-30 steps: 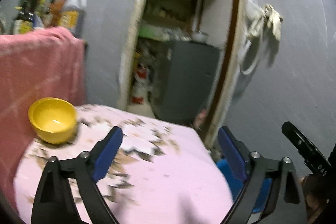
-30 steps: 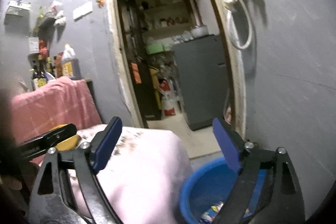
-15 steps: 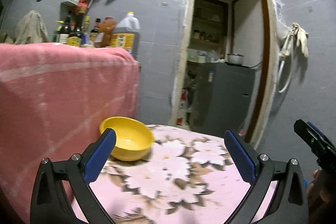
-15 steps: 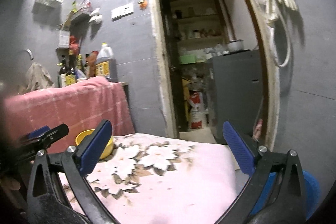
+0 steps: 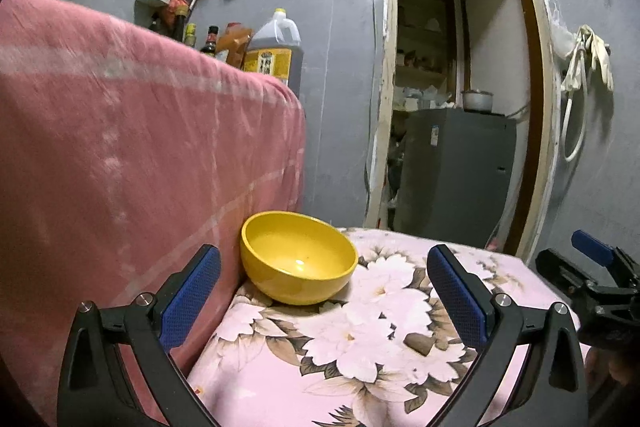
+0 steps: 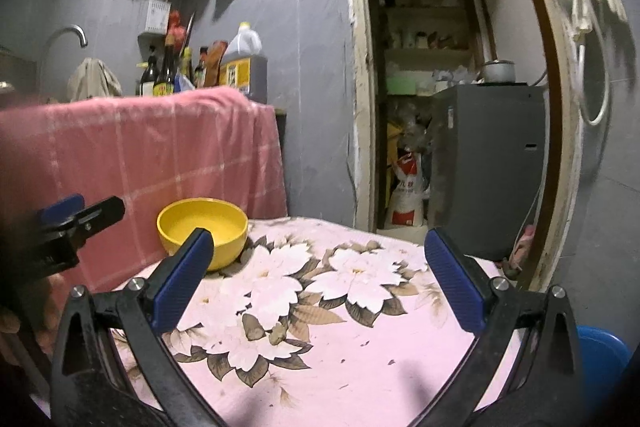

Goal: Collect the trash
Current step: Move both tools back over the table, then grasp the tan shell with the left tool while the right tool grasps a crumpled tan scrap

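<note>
A yellow bowl stands empty on a table with a pink flowered cloth, close against a hanging pink blanket. My left gripper is open, nothing between its blue pads, pointing at the bowl from close by. My right gripper is open and empty too, over the cloth to the right of the bowl. Each gripper shows at the edge of the other's view. A blue basin sits low beside the table's right edge. I see no loose trash on the cloth.
The pink blanket walls off the table's left side. Behind it stand bottles and an oil jug by a tap. An open doorway with a grey cabinet and a sack lies beyond the table. Gloves hang on the right wall.
Both views swung left, away from the doorway and the blue basin, onto the flowered table and the yellow bowl. The bowl is now closer and more central. Both jaws stayed wide apart.
</note>
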Available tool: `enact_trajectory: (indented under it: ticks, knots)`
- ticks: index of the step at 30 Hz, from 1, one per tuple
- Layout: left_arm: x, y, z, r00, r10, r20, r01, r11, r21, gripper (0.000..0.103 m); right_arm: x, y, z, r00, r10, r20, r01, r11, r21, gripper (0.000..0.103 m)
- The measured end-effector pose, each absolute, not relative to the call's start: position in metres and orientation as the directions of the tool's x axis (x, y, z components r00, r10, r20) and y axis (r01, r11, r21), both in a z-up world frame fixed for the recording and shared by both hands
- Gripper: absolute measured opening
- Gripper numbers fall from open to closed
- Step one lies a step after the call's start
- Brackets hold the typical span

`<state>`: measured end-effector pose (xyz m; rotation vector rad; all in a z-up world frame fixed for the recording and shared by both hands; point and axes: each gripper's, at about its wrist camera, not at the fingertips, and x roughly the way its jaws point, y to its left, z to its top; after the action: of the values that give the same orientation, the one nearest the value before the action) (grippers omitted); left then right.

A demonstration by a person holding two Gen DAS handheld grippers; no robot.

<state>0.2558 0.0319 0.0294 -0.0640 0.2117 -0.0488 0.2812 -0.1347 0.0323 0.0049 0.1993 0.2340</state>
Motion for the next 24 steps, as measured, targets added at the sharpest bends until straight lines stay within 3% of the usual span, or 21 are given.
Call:
enact_trajectory:
  ticks: [9,17,19,24]
  knots:
    - [0.292,0.034,0.013,0.914,-0.111,-0.389,0.075,0.991,-0.106,0.101,0.326,-0.129,0.004,0.867,0.202,-0.456,-0.230,0.973,-0.005,0.102]
    - [0.317,0.030,-0.005,0.842,-0.108,-0.528,0.064,0.993,-0.101,0.100,0.360,-0.105,-0.029,0.698,0.237,-0.675,-0.347,0.938,-0.030,0.073]
    - [0.320,0.031,-0.008,0.829,-0.114,-0.547,0.062,0.992,-0.112,0.097,0.365,-0.097,-0.036,0.667,0.243,-0.705,-0.374,0.927,-0.035,0.064]
    - [0.324,0.031,-0.013,0.798,-0.157,-0.582,0.087,0.985,-0.147,0.091,0.372,-0.082,-0.048,0.606,0.247,-0.757,-0.428,0.903,-0.048,0.053]
